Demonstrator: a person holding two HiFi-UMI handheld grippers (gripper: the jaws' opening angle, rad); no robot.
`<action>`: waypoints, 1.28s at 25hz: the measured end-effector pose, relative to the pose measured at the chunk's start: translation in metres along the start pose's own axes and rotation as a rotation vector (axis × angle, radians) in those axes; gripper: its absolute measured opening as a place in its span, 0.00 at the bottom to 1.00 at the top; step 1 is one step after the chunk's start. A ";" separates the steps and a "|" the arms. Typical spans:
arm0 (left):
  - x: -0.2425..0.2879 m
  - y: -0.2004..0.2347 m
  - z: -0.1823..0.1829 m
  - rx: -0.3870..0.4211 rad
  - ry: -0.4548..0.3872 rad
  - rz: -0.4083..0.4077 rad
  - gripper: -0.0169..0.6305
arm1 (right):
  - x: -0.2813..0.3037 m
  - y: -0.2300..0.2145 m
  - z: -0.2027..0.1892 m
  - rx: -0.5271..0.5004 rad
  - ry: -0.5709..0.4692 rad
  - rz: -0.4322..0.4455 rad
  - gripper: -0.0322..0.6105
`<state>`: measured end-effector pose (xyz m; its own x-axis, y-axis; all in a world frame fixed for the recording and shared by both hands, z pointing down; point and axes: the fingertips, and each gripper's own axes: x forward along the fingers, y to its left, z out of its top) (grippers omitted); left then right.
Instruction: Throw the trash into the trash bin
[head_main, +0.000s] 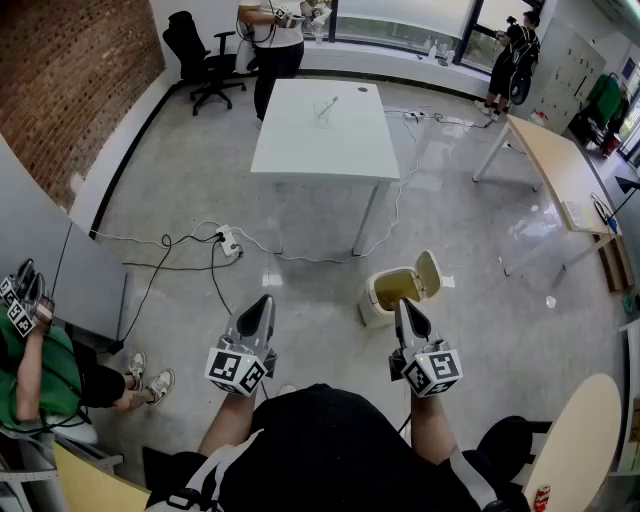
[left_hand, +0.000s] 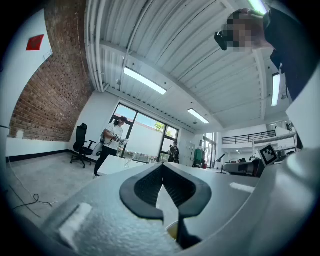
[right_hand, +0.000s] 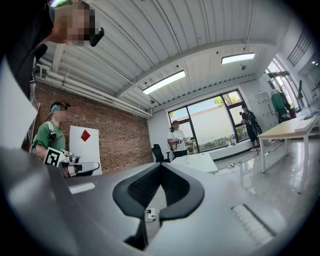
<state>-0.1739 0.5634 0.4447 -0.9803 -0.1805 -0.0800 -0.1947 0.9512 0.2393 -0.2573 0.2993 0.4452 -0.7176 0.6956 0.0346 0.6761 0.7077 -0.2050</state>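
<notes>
My left hand-held gripper (head_main: 262, 306): closed, jaw tips meeting. My right hand-held gripper (head_main: 405, 308): closed likewise. Trash bin (head_main: 378, 303): on the floor (head_main: 480, 300), lid up, just ahead of my right one. White bench (head_main: 310, 148): small item (head_main: 325, 108) there, too small to identify.

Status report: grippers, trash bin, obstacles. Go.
Left gripper shut, empty; right gripper shut, empty. Trash bin on floor just past right gripper, lid up; no trash held. Power strip and cables left of it, not blocking.
</notes>
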 end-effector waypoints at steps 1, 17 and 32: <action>0.001 -0.001 0.007 0.004 0.001 0.004 0.03 | 0.000 0.000 0.002 -0.001 0.001 0.000 0.06; 0.000 0.007 0.016 -0.008 -0.004 -0.013 0.03 | 0.004 0.012 0.016 -0.059 -0.001 -0.010 0.06; -0.017 0.023 0.016 -0.023 0.023 -0.115 0.03 | -0.009 0.071 0.010 -0.050 -0.013 -0.104 0.06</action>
<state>-0.1611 0.5918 0.4364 -0.9518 -0.2942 -0.0862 -0.3065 0.9178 0.2522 -0.2045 0.3421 0.4207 -0.7860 0.6169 0.0407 0.6054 0.7813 -0.1522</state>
